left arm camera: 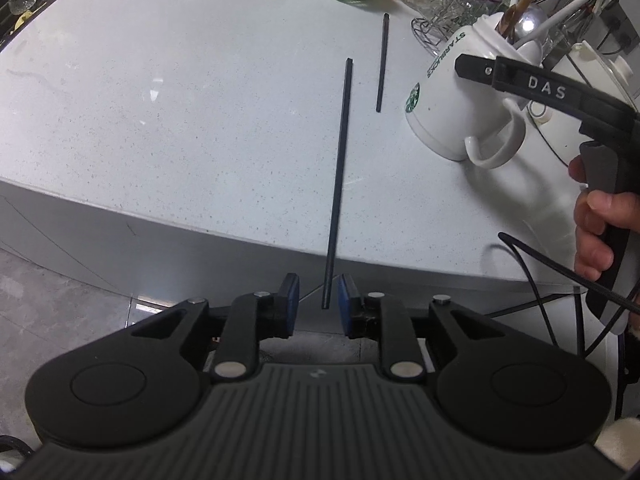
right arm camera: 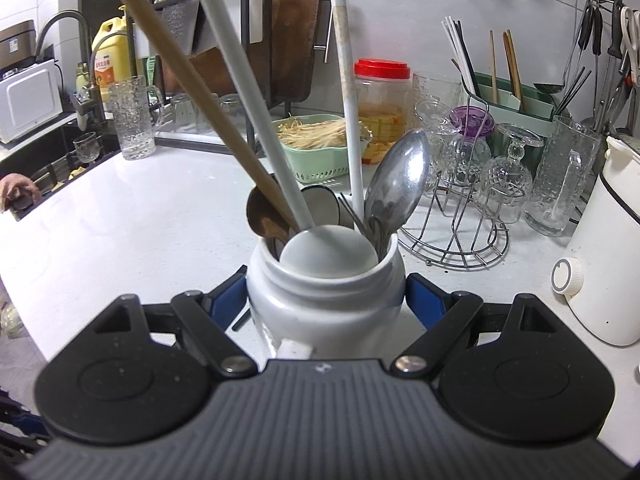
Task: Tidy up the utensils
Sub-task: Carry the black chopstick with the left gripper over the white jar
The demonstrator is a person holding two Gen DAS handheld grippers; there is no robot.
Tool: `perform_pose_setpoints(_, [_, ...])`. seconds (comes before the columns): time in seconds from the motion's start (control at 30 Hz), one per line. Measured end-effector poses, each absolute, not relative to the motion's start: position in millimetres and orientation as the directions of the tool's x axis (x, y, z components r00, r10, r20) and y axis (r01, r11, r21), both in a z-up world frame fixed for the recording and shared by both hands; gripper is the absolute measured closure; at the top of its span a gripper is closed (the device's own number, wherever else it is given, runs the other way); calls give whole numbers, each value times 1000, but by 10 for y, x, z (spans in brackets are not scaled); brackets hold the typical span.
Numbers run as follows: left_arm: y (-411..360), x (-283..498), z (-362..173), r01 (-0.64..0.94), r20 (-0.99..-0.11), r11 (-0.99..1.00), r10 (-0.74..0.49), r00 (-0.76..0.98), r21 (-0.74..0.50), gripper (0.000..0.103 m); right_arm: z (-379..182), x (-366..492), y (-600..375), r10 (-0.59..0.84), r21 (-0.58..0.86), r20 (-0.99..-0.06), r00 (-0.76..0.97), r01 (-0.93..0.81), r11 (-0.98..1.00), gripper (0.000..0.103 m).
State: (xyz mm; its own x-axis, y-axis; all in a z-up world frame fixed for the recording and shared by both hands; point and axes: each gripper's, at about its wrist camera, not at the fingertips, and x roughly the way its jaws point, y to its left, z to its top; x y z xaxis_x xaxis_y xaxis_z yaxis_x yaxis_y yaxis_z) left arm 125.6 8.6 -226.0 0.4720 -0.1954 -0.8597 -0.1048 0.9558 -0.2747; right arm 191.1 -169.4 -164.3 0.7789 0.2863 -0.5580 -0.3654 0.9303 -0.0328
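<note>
My left gripper (left arm camera: pixel 319 300) is open. A long black chopstick (left arm camera: pixel 339 184) lies on the grey counter (left arm camera: pixel 160 120) with its near end over the front edge, between my blue pads but not clamped. A second black chopstick (left arm camera: pixel 382 62) lies farther back. My right gripper (right arm camera: pixel 324 300) is shut on a white Starbucks mug (right arm camera: pixel 324 300), which also shows tilted in the left wrist view (left arm camera: pixel 460 108). The mug holds a wooden spoon (right arm camera: pixel 192 92), a white ladle (right arm camera: pixel 248 92), a white stick (right arm camera: pixel 348 96) and a metal spoon (right arm camera: pixel 398 180).
A green basket (right arm camera: pixel 316 148), a red-lidded jar (right arm camera: pixel 382 104), a wire rack of glasses (right arm camera: pixel 472 192), tall glasses and a white appliance (right arm camera: pixel 600 248) stand at the back and right. A sink and faucet (right arm camera: pixel 68 40) are at far left. Cables hang off the counter's front edge (left arm camera: pixel 540 280).
</note>
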Motion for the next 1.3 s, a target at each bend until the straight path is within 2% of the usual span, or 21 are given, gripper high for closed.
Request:
perform_pose_setpoints(0.3, [-2,1311,-2336,-91,-858,960,-193,476,-266,81,-1654,1916,-1713,289,-32,-552,782,-367,930,15])
perform_pose_setpoints(0.33, [-17,1317,-2332,-83,-859,962,-193,475,-262,83,-1656,1914,-1712,290,-32,-552,782,-367,929,15])
perform_pose_setpoints(0.4, [-31,1318,-2316,-67,-863,966,-190,469,-249,95,-1659,1912,-1718,291,-32,-550,783,-368,929,15])
perform_pose_setpoints(0.57, [-28,1276,-2188,-47,-869,980,-150,471,-195,98,-1664,1901,-1720,294,-29,-544,786,-368,929,15])
perform_pose_setpoints(1.0, [322,1440,-1343,-39,-847,987,-113,520,-156,98,-1646,1937,-1700,289,-27,-557,778,-365,931,15])
perform_pose_setpoints(1.3, [470,1714,-719,44,-829,992,-125,546,-120,98,-1645,1950,-1609,254,-25,-566,784,-324,946,15])
